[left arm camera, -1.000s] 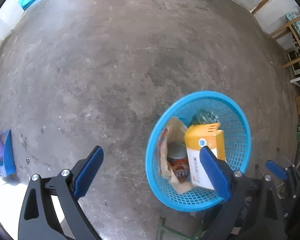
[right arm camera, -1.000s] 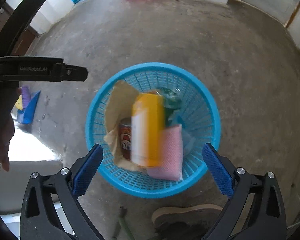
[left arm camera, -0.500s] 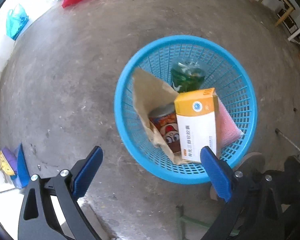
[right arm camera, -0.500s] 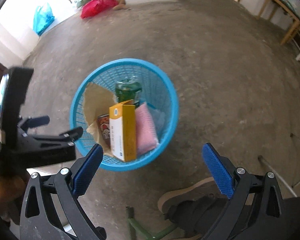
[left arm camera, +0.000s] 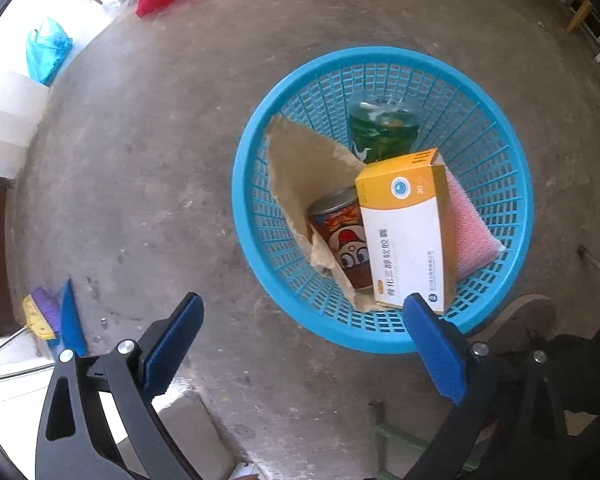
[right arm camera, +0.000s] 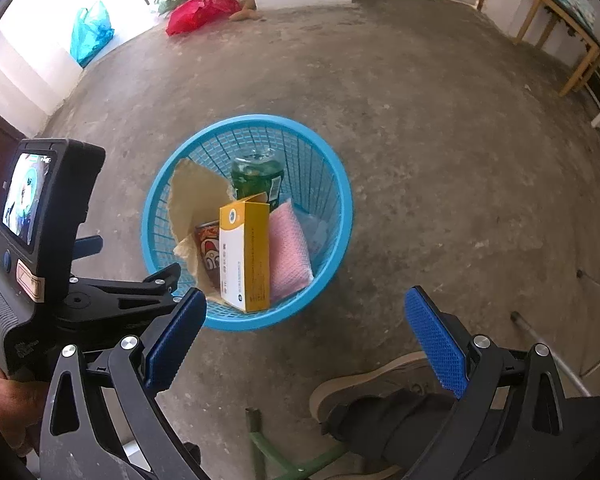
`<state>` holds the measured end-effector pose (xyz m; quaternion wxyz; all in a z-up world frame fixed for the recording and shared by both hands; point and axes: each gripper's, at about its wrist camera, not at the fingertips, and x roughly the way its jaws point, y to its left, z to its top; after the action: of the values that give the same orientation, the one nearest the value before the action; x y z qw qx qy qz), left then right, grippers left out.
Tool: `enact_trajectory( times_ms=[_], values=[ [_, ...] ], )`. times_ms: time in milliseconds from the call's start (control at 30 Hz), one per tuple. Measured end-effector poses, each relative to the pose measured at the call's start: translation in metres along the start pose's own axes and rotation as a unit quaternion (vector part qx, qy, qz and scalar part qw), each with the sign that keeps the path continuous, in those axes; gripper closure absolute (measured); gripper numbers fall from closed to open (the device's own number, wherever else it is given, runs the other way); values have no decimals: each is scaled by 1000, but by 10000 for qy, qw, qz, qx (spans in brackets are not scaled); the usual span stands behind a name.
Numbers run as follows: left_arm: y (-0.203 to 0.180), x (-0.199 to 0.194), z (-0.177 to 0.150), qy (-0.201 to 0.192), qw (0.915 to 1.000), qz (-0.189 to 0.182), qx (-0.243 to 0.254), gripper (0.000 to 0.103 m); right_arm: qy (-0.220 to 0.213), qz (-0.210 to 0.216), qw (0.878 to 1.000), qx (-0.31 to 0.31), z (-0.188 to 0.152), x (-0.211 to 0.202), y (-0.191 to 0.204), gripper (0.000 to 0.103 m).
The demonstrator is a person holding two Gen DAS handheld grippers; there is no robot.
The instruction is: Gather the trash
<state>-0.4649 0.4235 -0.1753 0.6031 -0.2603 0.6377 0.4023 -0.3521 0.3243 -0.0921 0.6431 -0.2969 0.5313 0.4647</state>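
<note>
- Well to the left of the blue basket [left arm camera: 256, 248], against the bright edge of the concrete floor [left arm camera: 148, 160], lay a broom head [left arm camera: 40, 316] beside a blue dustpan [left arm camera: 71, 320].
- The left gripper [left arm camera: 304, 344] hung over the floor at the basket's near-left side – fingers spread wide, nothing between them, the right pad overlapping the basket's near rim in the view.
- Inside the basket, a torn brown paper bag [left arm camera: 304, 172] leaned against the left wall, with a red cartoon-printed can [left arm camera: 342, 240] tucked upright against it.
- A green can [left arm camera: 382, 132] stood at the basket's far side.
- The yellow-and-white box [left arm camera: 406, 232] stood tilted in the middle, touching the red can on one side and the pink sponge [left arm camera: 466, 232] on the other.
- The right gripper [right arm camera: 304, 340] was held near the basket's front, clear of it – its fingers also wide apart and empty.
- To the right of the basket's near rim, a shoe [right arm camera: 372, 388] rested on the floor.
- Far beyond the basket lay a red plastic bag [right arm camera: 198, 12] and a blue plastic bag [right arm camera: 90, 32].
</note>
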Motion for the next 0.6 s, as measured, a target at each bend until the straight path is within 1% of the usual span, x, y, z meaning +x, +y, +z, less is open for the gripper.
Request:
enact_trajectory(
  times_ms=[100, 167, 300, 400, 467, 600],
  values=[
    [1, 4, 2, 220, 9995, 225, -53, 5, 29, 22, 10000, 20, 1, 1, -1, 8],
    [1, 6, 4, 326, 9992, 214, -90, 5, 52, 58, 10000, 51, 1, 1, -2, 8],
    [7, 13, 5, 442, 9984, -99, -336, 5, 122, 66, 9998, 116, 1, 5, -4, 8],
    [13, 23, 4, 666, 9957, -252, -597, 5, 214, 86, 9997, 126, 1, 10, -6, 8],
    [18, 27, 4, 771, 9935, -286, -790, 5, 284, 126, 9994, 150, 1, 14, -7, 8],
    [24, 29, 7, 828, 9898, -409, -1081, 5, 313, 180, 9991, 214, -1, 14, -12, 8]
  ],
)
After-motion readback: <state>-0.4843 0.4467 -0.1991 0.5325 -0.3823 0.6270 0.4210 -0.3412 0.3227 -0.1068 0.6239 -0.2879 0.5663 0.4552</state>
